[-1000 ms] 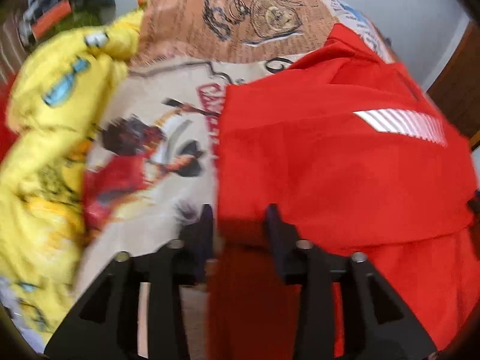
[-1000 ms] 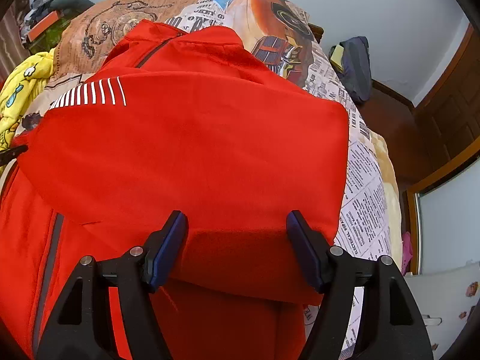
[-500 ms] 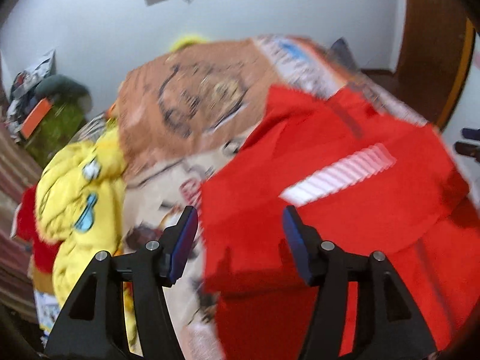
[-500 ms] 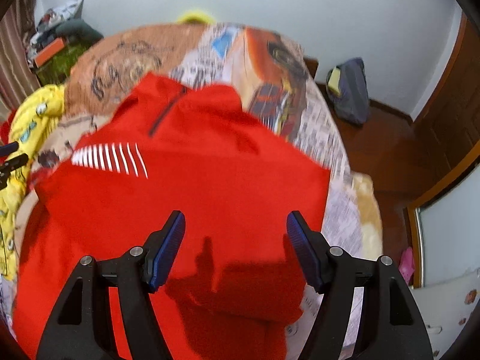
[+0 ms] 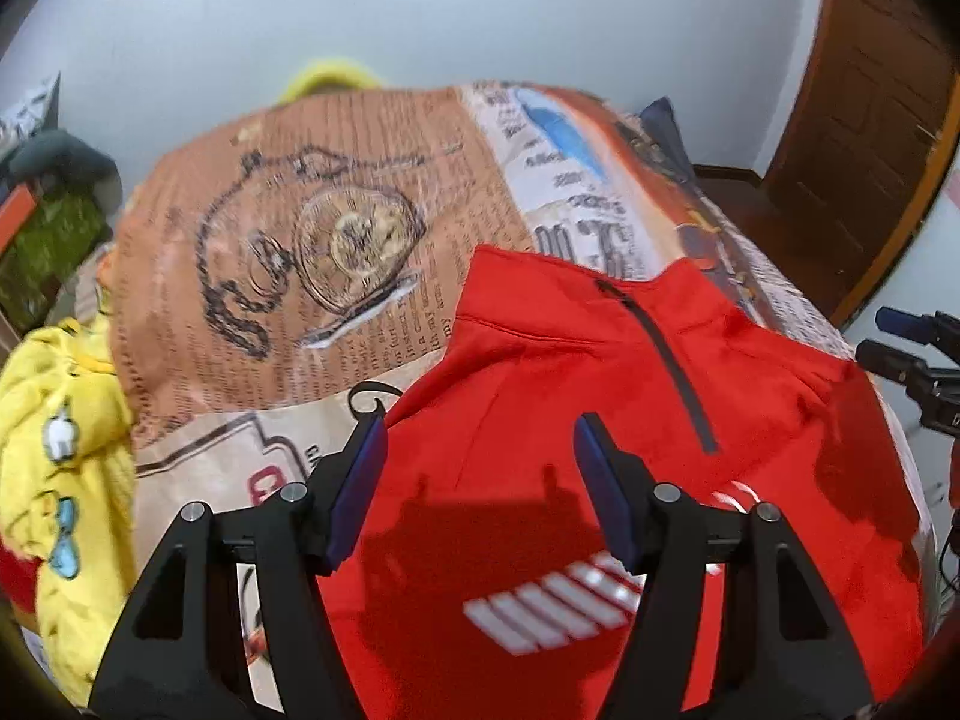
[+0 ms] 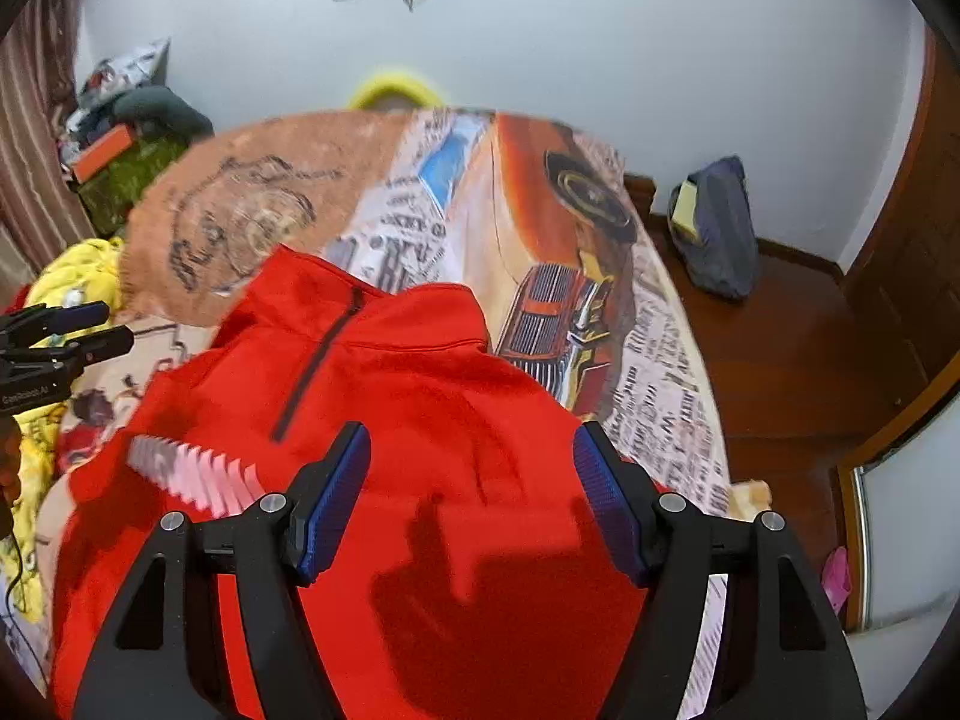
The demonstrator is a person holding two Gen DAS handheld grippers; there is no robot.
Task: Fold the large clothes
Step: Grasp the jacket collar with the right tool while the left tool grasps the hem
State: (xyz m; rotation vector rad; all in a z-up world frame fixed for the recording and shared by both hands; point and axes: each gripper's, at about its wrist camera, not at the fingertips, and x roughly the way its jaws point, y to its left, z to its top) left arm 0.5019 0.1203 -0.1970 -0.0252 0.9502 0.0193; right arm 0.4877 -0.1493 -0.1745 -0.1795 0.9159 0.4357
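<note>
A large red zip-neck top [image 5: 570, 396] lies folded on the bed, collar at the far end, white stripes [image 5: 552, 600] on its near part. It also shows in the right wrist view [image 6: 432, 420]. My left gripper [image 5: 480, 480] is open and empty, raised above the top's left side. My right gripper [image 6: 474, 486] is open and empty, raised above the top's right side. Each gripper shows at the edge of the other's view: the right gripper [image 5: 912, 354], the left gripper [image 6: 60, 336].
The bed has a printed cover [image 5: 312, 276] with newspaper and car pictures [image 6: 558, 300]. A yellow garment pile [image 5: 60, 480] lies at the bed's left. A dark bag [image 6: 714, 228] sits on the wooden floor at right. Clutter [image 6: 120, 150] stands by the far left wall.
Both grippers have let go of the red top's folded edge, opened, and lifted up and back. The top now lies folded on the bed below them.
</note>
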